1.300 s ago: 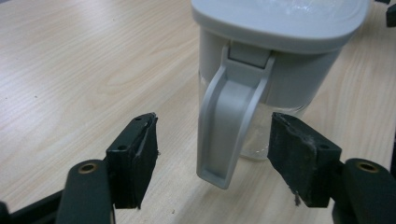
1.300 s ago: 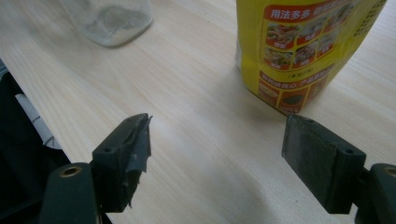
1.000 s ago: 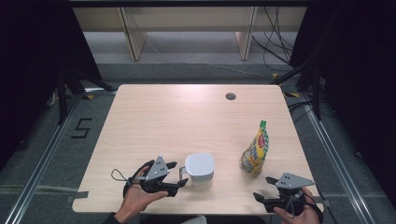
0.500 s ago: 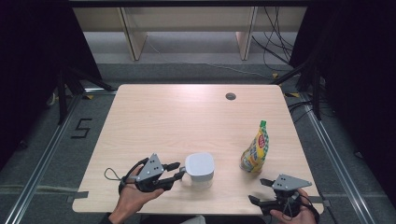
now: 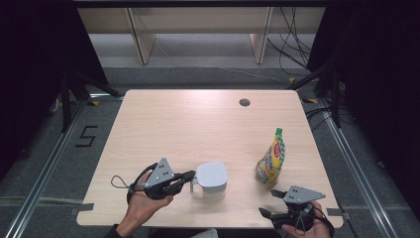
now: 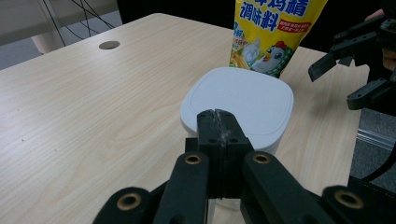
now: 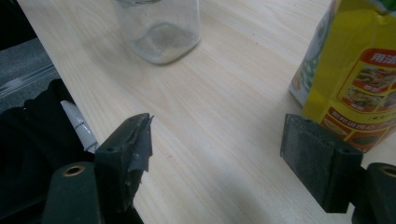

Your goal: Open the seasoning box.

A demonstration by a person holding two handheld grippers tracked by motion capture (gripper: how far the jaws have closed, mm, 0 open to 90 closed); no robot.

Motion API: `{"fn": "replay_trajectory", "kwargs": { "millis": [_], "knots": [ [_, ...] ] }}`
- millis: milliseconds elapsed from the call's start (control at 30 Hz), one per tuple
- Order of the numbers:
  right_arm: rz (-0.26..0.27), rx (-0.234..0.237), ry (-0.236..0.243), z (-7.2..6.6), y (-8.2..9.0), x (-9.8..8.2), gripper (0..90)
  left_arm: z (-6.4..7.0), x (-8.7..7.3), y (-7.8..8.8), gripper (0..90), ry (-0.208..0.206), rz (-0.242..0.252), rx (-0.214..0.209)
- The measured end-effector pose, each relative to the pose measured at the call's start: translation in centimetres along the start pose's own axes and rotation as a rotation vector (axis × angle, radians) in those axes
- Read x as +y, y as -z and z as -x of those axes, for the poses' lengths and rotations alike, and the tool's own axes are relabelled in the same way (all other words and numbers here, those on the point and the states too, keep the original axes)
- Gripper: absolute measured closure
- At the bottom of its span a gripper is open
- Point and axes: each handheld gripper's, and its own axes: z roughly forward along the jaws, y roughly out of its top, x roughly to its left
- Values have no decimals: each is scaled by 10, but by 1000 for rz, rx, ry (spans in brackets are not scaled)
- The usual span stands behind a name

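Left gripper (image 5: 187,175): we see its jaws pressed together on the handle of the jar (image 5: 212,180), just left of the white lid (image 6: 238,105).
Right gripper (image 5: 270,203): jaws spread wide, holding nothing, at the table's (image 5: 198,124) near right edge.
Seasoning pouch (image 5: 270,159): upright, just beyond the right gripper, right of the jar.
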Motion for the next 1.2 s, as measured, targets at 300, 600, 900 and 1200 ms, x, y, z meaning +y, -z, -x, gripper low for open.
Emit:
{"fn": "replay_trajectory", "kwargs": {
  "millis": [300, 600, 900, 1200],
  "knots": [
    [-6, -2, 30, 0, -4, 2, 306, 0, 6, -7, 889, -1, -5, -4],
    [-10, 5, 43, -2, -7, 4, 338, -2, 2, -13, 889, 22, -17, -10],
    [22, 20, 66, -5, -7, 7, 421, -2, 1, -12, 888, 38, -18, -1],
    [140, 17, 97, -10, -8, 20, 614, -2, 0, -12, 888, 34, -18, -4]
  ]
}}
